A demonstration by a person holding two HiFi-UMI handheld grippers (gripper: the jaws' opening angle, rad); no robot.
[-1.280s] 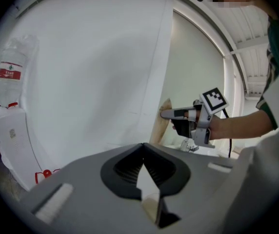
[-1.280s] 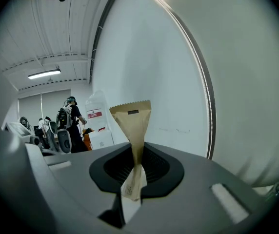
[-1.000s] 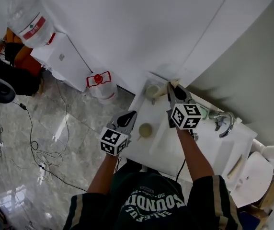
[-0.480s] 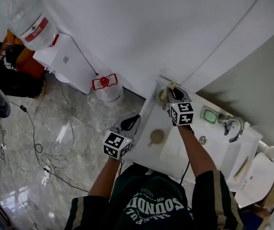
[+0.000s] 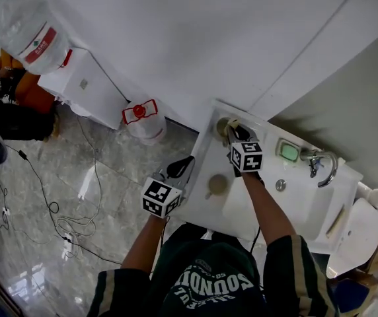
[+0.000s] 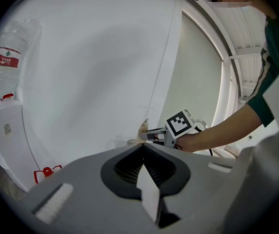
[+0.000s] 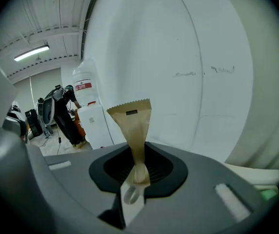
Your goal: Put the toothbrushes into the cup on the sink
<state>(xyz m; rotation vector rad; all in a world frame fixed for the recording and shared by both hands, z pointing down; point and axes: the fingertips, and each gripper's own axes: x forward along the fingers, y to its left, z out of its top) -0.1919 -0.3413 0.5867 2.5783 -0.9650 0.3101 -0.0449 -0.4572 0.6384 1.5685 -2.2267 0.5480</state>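
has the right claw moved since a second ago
Yes. The right claw, holding a wrapped toothbrush, has shifted left, away from the soap dish and up to the cup.

head view: high over the sink, facing nearly straight down, far enough to fit all of it plus the floor to its left
left gripper view: low off the sink's left edge, facing the wall behind it
right gripper view: over the sink's back-left corner, facing left, toothbrush right at the lens
shared: water bottle left of the sink, in all three; right gripper in head and left gripper views
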